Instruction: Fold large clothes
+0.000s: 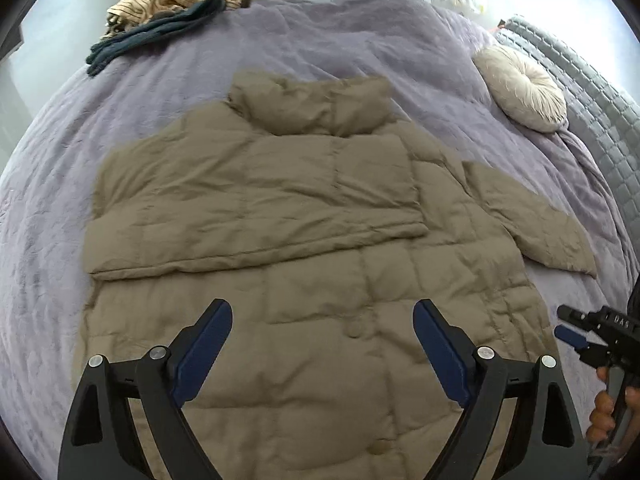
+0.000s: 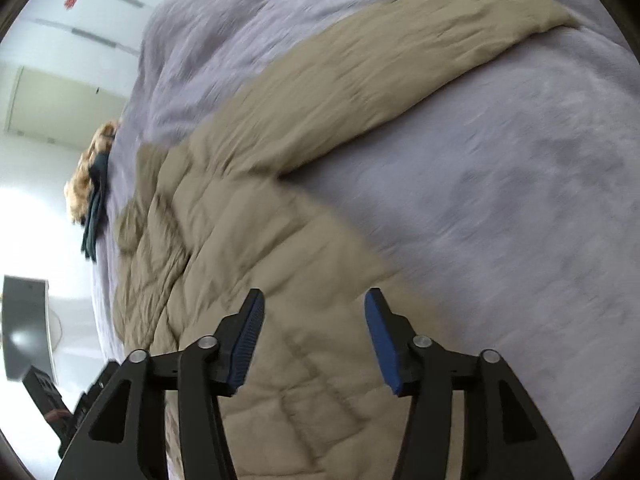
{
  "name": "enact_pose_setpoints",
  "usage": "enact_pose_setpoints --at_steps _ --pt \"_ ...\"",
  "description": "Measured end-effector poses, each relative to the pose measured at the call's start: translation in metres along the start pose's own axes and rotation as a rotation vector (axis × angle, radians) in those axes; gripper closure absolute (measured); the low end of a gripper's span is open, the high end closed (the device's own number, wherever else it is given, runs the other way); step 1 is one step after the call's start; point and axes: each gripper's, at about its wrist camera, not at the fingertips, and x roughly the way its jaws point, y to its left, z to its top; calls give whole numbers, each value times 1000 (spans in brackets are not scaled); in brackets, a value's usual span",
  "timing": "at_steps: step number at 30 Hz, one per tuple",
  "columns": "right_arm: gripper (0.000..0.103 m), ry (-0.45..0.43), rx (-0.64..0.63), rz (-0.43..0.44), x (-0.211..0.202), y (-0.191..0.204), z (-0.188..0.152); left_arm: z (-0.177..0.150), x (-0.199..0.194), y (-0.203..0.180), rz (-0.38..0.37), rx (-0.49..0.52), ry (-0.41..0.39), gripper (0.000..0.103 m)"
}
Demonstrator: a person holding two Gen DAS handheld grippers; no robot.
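Observation:
A tan puffer jacket (image 1: 312,264) lies flat on a lilac bed cover (image 1: 304,40), collar away from me. Its left sleeve is folded across the chest (image 1: 256,200); its right sleeve (image 1: 532,224) sticks out to the right. My left gripper (image 1: 322,320) is open and empty above the jacket's lower front. My right gripper (image 1: 568,322) shows at the right edge, by the jacket's right hem. In the right wrist view the right gripper (image 2: 314,312) is open and empty over the jacket's side (image 2: 256,240), with the outstretched sleeve (image 2: 400,64) ahead.
A heap of striped and dark teal clothes (image 1: 168,12) lies at the far left of the bed. A round cream cushion (image 1: 524,88) and a grey quilted headboard (image 1: 592,92) are at the right. White wardrobe doors (image 2: 80,20) stand beyond the bed.

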Motion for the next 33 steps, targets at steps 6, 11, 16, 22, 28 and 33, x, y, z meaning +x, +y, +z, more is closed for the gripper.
enact_pose_setpoints --at_steps 6,11,16,22,28,33 --pt "20 -95 186 73 -23 -59 43 3 9 -40 -7 44 8 9" --pt "0 -149 256 103 -30 -92 76 5 19 -61 -23 40 42 9" --pt "0 -184 351 165 -23 -113 101 5 30 -72 1 49 72 9" --pt "0 -187 423 210 -5 -134 137 7 40 -74 66 59 72 9" --pt "0 -250 618 340 11 -168 169 9 53 -63 46 25 110 9" --pt "0 -259 682 444 25 -173 188 15 52 -60 20 3 96 9"
